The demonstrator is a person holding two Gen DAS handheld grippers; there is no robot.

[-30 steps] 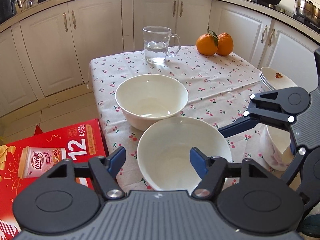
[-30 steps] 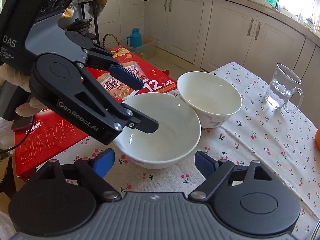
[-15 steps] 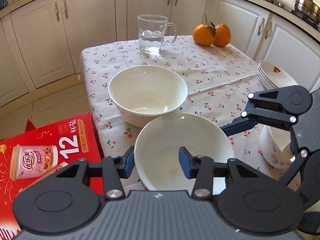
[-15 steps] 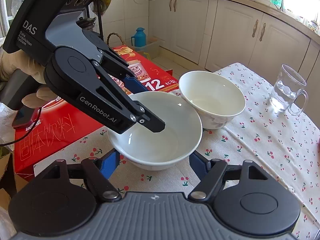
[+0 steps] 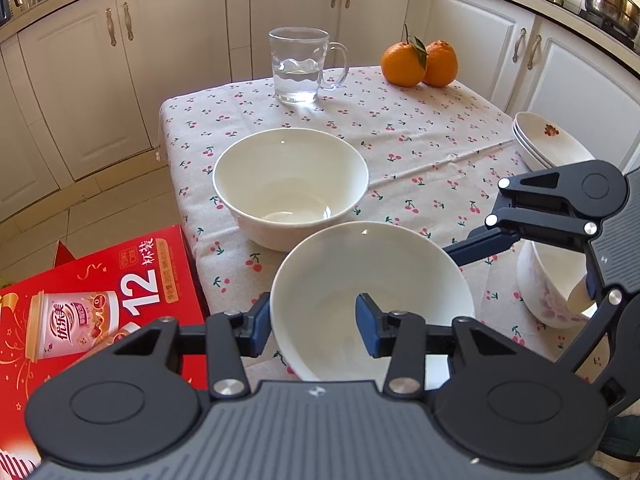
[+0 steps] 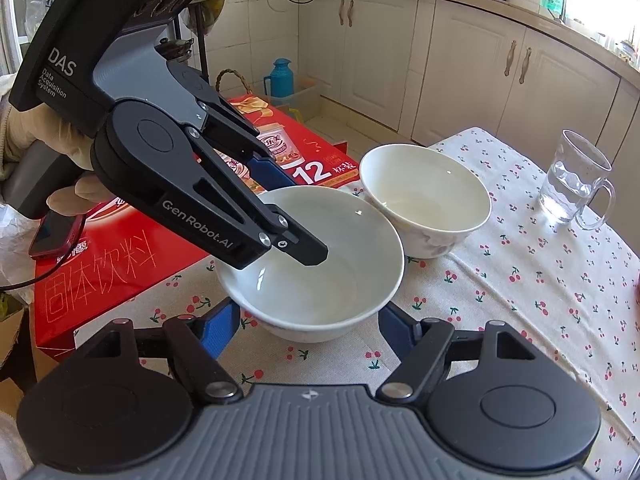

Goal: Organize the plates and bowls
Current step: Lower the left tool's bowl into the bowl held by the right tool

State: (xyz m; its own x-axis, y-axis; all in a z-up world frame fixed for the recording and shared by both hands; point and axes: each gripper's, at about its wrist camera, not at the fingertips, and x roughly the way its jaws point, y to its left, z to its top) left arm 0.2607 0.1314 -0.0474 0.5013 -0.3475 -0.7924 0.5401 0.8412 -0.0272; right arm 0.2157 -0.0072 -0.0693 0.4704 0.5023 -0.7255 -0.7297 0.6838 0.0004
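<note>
Gripping: the near rim of the near bowl is pinched by the left gripper, 1 finger inside the bowl and 1 outside against the wall.
Near bowl: it is seen tilted in the left wrist view, at the desk edge; whether it is lifted off the cloth cannot be told.
Right gripper: its fingers are spread wide on either side of the same bowl, low by the bowl's sides; contact cannot be told.
Second bowl: it stands upright on the cherry-print cloth, just behind the near bowl; whether the 2 rims touch cannot be told.
Plates: a small stack is seen at the right edge of the desk, partly hidden behind the right gripper.
Patterned bowl: it sits at the right, below that gripper's linkage.
Glass mug: it holds water and stands at the far side of the desk.
Oranges: 2 are set side by side, touching, at the far right corner.
Red box: it lies beside the desk, to the left.
</note>
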